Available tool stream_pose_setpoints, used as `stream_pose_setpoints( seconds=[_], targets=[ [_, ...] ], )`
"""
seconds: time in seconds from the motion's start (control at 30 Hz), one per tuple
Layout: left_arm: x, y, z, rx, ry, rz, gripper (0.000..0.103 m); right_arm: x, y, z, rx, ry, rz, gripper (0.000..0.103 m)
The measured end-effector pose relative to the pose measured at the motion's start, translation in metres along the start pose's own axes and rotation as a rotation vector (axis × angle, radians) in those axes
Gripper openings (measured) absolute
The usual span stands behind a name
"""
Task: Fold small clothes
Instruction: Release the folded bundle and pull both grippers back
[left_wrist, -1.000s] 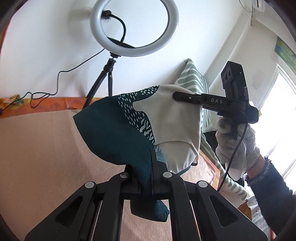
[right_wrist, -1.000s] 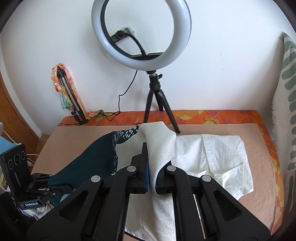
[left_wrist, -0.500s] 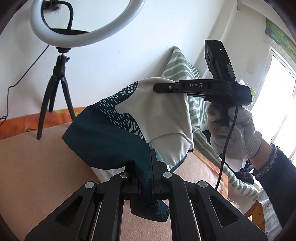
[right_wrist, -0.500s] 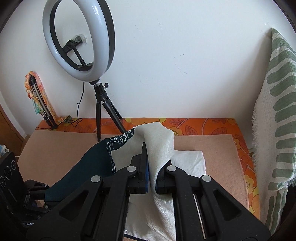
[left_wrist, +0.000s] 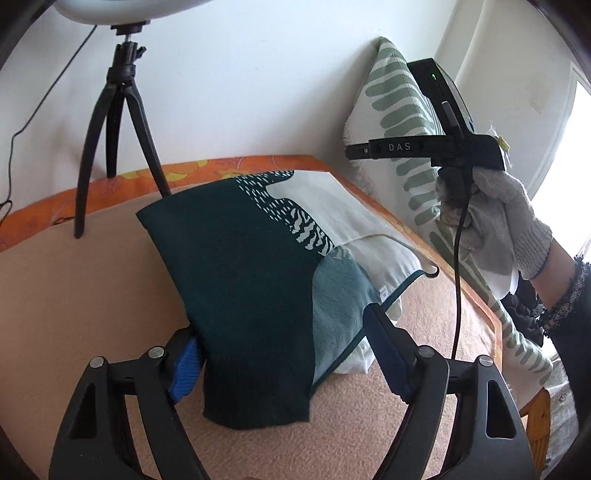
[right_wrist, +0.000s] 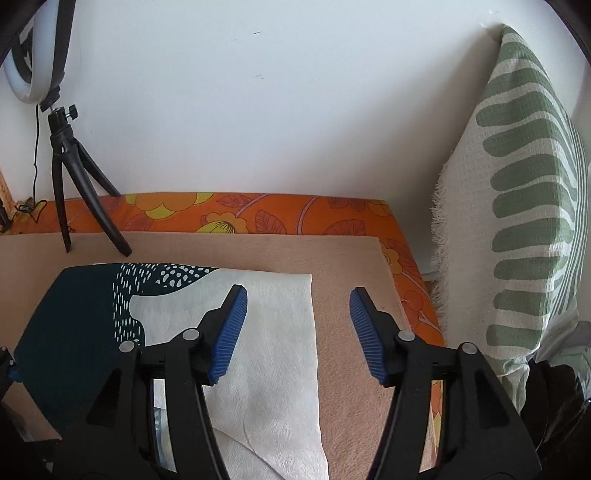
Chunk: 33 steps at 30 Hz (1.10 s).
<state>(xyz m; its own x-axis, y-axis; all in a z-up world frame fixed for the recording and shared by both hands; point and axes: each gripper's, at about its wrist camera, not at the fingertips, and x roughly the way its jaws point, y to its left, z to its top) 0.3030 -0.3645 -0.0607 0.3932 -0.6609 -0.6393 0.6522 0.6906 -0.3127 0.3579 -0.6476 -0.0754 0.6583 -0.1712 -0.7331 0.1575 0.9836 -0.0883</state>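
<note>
Both grippers have let go since half a second ago: then each was clamped on the garment and held it up in the air; now it lies flat on the tan blanket (left_wrist: 74, 302). On the left wrist view the left gripper (left_wrist: 284, 354) has its jaws spread wide, the teal end of the garment (left_wrist: 243, 280) lying between them and its edge touching the left blue pad (left_wrist: 184, 365). The cream part reaches toward the green-striped pillow (left_wrist: 402, 122), and white cloth (left_wrist: 354, 358) shows under the near right edge of the garment. The right gripper (left_wrist: 351, 151) hovers above the far corner, held in a grey-gloved hand (left_wrist: 495, 225). From its own camera the right gripper (right_wrist: 297, 330) is wide open and holds nothing; its left finger is over the cream cloth, its right finger over bare blanket. A black tripod (right_wrist: 74, 184) stands at the back by the wall, beside the orange floral mattress edge (right_wrist: 258, 218).
</note>
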Motion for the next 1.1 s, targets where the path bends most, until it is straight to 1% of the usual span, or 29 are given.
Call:
stream_pose_setpoints(
  seconds=[0.03,0.1,0.17,0.23,0.3,0.4,0.5,0.6,0.73,0.83,0.93,1.1],
  targets=[
    [-0.004,0.0,0.0,0.007,-0.001,0.019,0.082,-0.002,-0.004,-0.002,0.022,-0.008,-0.001,0.061],
    [-0.008,0.003,0.003,-0.01,0.02,0.06,0.083,-0.005,-0.012,-0.004,0.054,-0.014,0.004,0.062],
    [-0.013,0.005,0.002,-0.033,0.043,0.056,0.083,-0.01,-0.016,-0.005,0.079,-0.025,0.001,0.062],
    [-0.021,0.008,0.001,-0.041,0.044,0.063,0.083,-0.018,-0.018,-0.007,0.099,-0.037,0.008,0.063],
    [-0.029,0.01,0.0,-0.038,0.023,0.069,0.083,-0.025,-0.016,-0.01,0.109,-0.047,0.009,0.066],
    [-0.044,0.006,-0.001,-0.025,0.003,0.085,0.083,-0.04,-0.01,-0.013,0.114,-0.062,0.006,0.067],
    [-0.058,-0.002,-0.004,0.0,-0.009,0.109,0.083,-0.058,-0.003,-0.016,0.119,-0.082,0.005,0.074],
    [-0.076,-0.008,-0.006,0.007,-0.026,0.109,0.083,-0.078,0.004,-0.019,0.131,-0.103,0.015,0.077],
    [-0.107,-0.02,-0.011,0.019,-0.054,0.113,0.083,-0.109,0.016,-0.024,0.145,-0.135,0.012,0.089],
    [-0.129,-0.031,-0.015,0.035,-0.073,0.121,0.083,-0.133,0.027,-0.031,0.141,-0.163,0.013,0.094],
    [-0.153,-0.043,-0.02,0.053,-0.09,0.126,0.083,-0.156,0.037,-0.04,0.136,-0.176,0.011,0.095],
    [-0.192,-0.058,-0.03,0.07,-0.136,0.137,0.083,-0.193,0.052,-0.058,0.163,-0.201,0.005,0.097]
  ],
)
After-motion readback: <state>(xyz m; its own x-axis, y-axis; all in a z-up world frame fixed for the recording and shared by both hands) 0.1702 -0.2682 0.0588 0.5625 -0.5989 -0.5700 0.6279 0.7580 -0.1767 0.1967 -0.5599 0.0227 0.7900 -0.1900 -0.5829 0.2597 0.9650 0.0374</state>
